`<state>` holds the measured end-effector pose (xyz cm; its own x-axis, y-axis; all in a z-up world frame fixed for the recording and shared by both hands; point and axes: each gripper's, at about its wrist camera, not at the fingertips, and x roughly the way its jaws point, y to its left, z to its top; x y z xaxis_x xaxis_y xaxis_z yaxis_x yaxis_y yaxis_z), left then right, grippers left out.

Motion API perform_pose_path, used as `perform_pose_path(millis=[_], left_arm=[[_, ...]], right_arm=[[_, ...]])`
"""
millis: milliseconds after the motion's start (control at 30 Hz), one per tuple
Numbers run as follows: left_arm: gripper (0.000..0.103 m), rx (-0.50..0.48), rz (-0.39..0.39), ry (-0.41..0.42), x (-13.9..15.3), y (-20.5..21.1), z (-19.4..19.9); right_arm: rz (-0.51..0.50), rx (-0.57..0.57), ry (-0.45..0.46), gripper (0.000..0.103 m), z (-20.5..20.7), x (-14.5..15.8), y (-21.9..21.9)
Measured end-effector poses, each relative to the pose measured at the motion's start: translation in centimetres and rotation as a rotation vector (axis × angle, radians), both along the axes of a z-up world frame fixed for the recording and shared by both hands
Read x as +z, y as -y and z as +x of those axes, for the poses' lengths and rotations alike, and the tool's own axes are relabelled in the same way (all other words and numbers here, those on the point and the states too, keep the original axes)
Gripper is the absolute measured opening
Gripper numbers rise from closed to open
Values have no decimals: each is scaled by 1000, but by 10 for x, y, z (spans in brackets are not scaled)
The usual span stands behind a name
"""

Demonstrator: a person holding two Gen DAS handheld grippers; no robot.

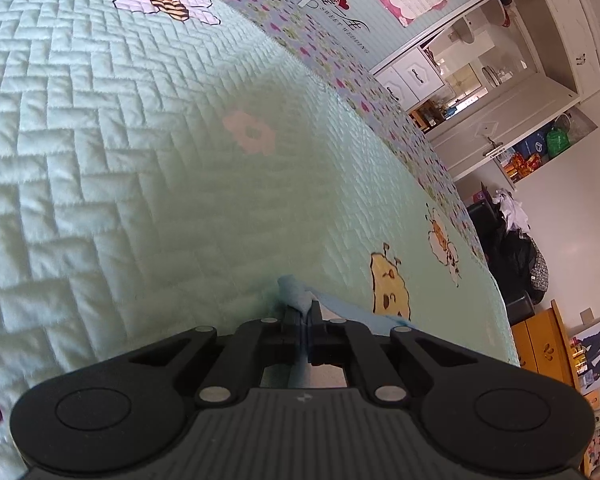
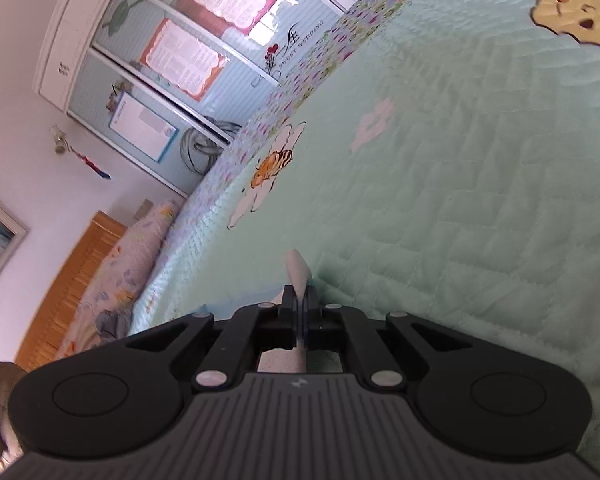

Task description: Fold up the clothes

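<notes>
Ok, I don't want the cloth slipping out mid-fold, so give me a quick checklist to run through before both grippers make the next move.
1. Left gripper shut on the light blue cloth: ok, a tuft pokes out past the closed fingers.
2. Right gripper shut on cloth: ok, a pale strip stands up between its fingers.
3. Both hold the same garment: cannot tell, each view shows only its own bit of fabric.
4. Cloth taut between the grippers: cannot tell, the span is out of view.
5. Green quilted bedspread ahead free of other clothes: ok, in both views.
6. Quilt not pinched with the cloth: cannot tell from the left wrist view.
</notes>
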<state>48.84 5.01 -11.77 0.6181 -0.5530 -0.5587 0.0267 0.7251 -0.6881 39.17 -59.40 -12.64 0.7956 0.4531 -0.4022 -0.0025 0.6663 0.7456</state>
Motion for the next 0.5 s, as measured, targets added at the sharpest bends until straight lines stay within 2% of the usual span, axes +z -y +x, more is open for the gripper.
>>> perform_pose_path(millis=[267,367,500], left_arm=[[2,52,27,3,11,-8,22],[2,58,62,25,17,-9,29],[3,78,47,-4,4,-16,35]], right_arm=[[-18,-42,-2,3,27,7,7],[-21,-59,-5,3,39,10,10],[-42,-77,-27,1,46,0,14]])
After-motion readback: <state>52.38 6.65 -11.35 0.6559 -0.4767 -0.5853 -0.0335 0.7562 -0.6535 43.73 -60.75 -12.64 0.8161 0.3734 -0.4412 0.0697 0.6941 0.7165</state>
